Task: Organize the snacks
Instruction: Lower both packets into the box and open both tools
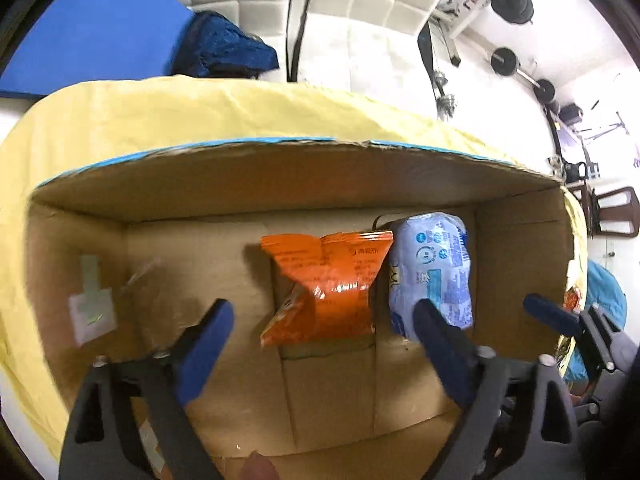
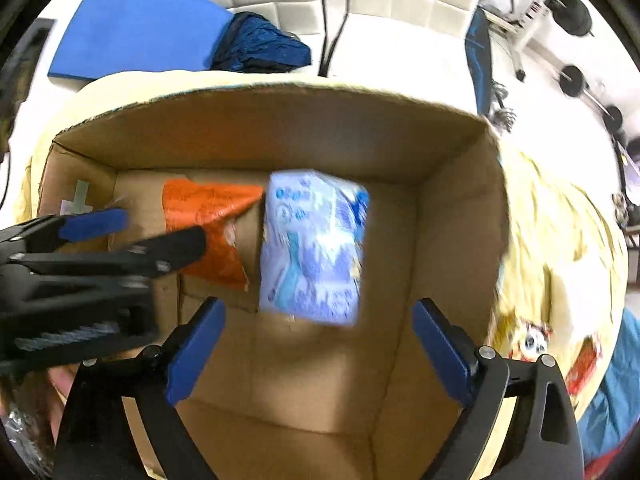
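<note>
Inside the open brown cardboard box (image 1: 328, 396), on its floor, lie two snack packs side by side: a crinkled orange foil snack bag (image 1: 326, 290) and, just to its right, a pale blue plastic snack pack w/ darker blue print (image 1: 434, 268). Both sit toward the far wall; in the left wrist view their near edges look touching or nearly so, can't tell which. The blue pack is blurred in the right wrist view (image 2: 314, 246); the orange bag (image 2: 208, 220) is partly covered there.

Left gripper (image 1: 324, 324), black frame w/ blue pads, points down into the box, jaws wide apart, nothing between the pads; the orange bag lies below the gap, not gripped. From the right cam the same tool (image 2: 160, 232) reaches in from the left, crossing over the orange bag.

Right gripper (image 2: 320, 344) also points down, jaws spread wide, empty; the blue pack lies below and just beyond the gap. Its blue fingertip (image 1: 548, 314) shows at the box's right wall in the left view.

The box sits on a yellow cloth (image 1: 160, 112). More snack packets (image 2: 560, 348) lie on the cloth outside the box, right side. A blue foam mat (image 2: 136, 24) and a dark blue crumpled cloth (image 2: 260, 44) lie beyond the table.
</note>
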A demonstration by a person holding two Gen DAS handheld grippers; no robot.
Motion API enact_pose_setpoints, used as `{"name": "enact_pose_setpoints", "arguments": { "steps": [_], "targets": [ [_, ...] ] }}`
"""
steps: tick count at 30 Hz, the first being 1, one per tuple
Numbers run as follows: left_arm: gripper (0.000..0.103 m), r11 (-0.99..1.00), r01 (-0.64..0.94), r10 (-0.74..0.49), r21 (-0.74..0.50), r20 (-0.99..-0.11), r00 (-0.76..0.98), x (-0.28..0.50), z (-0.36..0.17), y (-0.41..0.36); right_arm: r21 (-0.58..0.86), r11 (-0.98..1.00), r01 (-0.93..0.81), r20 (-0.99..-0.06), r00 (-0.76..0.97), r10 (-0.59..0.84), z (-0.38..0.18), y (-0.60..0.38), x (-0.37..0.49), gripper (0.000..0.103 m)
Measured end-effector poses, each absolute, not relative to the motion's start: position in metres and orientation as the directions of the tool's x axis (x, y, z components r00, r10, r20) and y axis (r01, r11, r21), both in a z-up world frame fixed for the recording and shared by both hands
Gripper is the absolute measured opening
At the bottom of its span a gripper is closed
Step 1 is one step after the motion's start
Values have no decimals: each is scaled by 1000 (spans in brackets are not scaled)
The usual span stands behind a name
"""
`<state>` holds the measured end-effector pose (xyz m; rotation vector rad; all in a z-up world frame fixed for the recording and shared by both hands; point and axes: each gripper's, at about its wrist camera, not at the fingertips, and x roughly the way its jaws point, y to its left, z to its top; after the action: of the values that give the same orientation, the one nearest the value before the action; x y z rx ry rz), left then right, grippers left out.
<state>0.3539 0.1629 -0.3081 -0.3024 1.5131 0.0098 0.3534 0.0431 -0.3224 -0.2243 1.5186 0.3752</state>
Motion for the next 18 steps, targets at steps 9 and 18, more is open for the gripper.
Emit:
{"name": "enact_pose_setpoints", "arguments": {
  "steps": [9, 18],
  "targets": [
    [100, 971, -206, -97, -125, -985, 141, 297, -278, 174, 110, 945, -308, -992, 32, 126, -304, 20, 312, 103],
    [100, 978, -207, 18, -35, -968, 251, 253, -233, 163, 92, 944, -316, -978, 147, 145, -240, 3, 266, 103]
  ]
}}
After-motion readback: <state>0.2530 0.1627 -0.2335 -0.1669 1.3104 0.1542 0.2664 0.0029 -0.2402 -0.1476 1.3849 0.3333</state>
